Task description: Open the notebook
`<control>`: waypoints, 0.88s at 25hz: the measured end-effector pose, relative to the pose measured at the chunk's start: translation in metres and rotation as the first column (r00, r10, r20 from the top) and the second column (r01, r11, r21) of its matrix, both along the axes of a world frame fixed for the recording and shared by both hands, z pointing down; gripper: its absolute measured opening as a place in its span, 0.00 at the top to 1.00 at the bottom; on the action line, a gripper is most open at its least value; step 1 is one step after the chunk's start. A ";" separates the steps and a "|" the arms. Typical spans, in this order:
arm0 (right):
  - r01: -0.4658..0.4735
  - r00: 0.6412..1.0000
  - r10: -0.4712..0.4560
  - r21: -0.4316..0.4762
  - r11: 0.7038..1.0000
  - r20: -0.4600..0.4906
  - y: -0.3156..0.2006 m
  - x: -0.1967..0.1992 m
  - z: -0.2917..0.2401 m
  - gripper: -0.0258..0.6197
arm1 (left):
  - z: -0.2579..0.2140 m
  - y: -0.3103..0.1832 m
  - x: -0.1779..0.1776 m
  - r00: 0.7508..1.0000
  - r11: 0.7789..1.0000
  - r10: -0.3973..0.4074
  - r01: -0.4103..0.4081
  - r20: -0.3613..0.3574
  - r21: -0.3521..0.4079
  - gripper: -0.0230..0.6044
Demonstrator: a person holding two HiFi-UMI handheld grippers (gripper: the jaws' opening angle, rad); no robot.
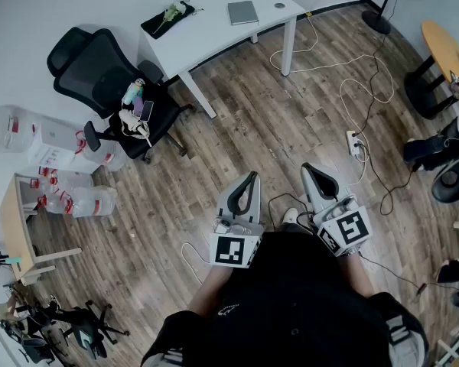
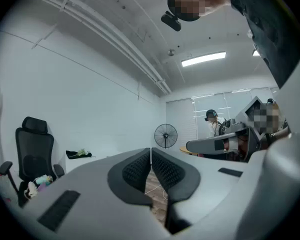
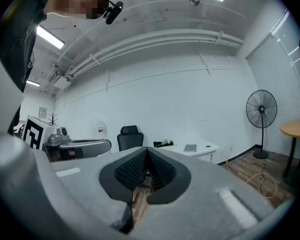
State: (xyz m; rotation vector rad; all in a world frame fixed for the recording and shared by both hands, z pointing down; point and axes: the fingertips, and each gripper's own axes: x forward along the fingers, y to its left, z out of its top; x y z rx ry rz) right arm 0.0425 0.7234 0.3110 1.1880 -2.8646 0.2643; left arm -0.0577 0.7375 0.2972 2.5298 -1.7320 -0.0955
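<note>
- Claw state: the left gripper (image 1: 249, 183) and the right gripper (image 1: 316, 176) are both clenched. Each gripper view shows the pads closed together with nothing between them. Both are held level, close to the person's body.
- Location of the task's thing: the notebook (image 1: 242, 12) lies flat and closed on the white table (image 1: 206, 33), at 12 o'clock from the grippers and well apart from them. It sits near the table's far right end, between a black pouch (image 1: 168, 18) at its 9 o'clock and a small round item (image 1: 280, 6) at its 3 o'clock.
- Expected handling: the notebook appears thin and flat with a grey cover, so it is judged to be light and likely to slide on the smooth tabletop when pushed.
- Recommended hold: pin the body with one gripper and catch the free edge of the cover with the other. Which edge is the spine cannot be told from this range.
- Edges: the notebook lies near the table's right-hand edge, so a sideways push towards 3 o'clock risks sending it off.
- Open room: the wooden floor towards 12 o'clock is open.
- Hazards: cables (image 1: 356, 90) and a power strip (image 1: 354, 142) lie at 1 o'clock, and an office chair (image 1: 107, 79) stands at 10 o'clock.
</note>
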 end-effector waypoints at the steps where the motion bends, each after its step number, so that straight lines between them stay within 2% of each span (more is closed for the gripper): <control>1: 0.003 1.000 -0.003 0.006 1.000 -0.001 0.000 0.005 -0.001 0.95 | 0.002 0.000 0.002 1.000 1.000 -0.007 0.007 0.023 0.001 0.95; 4: 0.012 1.000 -0.011 0.019 1.000 -0.013 0.001 0.020 0.000 0.95 | 0.007 0.001 0.011 0.996 0.999 -0.033 0.032 0.081 0.013 0.95; 6: 0.016 1.000 -0.016 0.017 1.000 -0.020 0.003 0.029 0.003 0.95 | 0.008 0.001 0.021 0.995 0.999 -0.041 0.039 0.090 0.021 0.95; 11: 0.031 0.999 -0.030 0.020 0.999 -0.022 0.001 0.052 0.004 0.95 | -0.003 -0.006 0.047 0.998 0.997 -0.064 0.064 0.014 0.049 0.95; 21: 0.054 0.998 -0.054 0.010 0.998 -0.025 -0.003 0.086 0.014 0.95 | 0.005 -0.011 0.076 0.993 0.992 -0.113 0.111 0.023 0.054 0.94; 22: 0.054 0.998 -0.054 0.005 0.999 -0.027 -0.004 0.088 0.015 0.95 | 0.006 -0.012 0.078 0.994 0.993 -0.109 0.108 0.022 0.050 0.89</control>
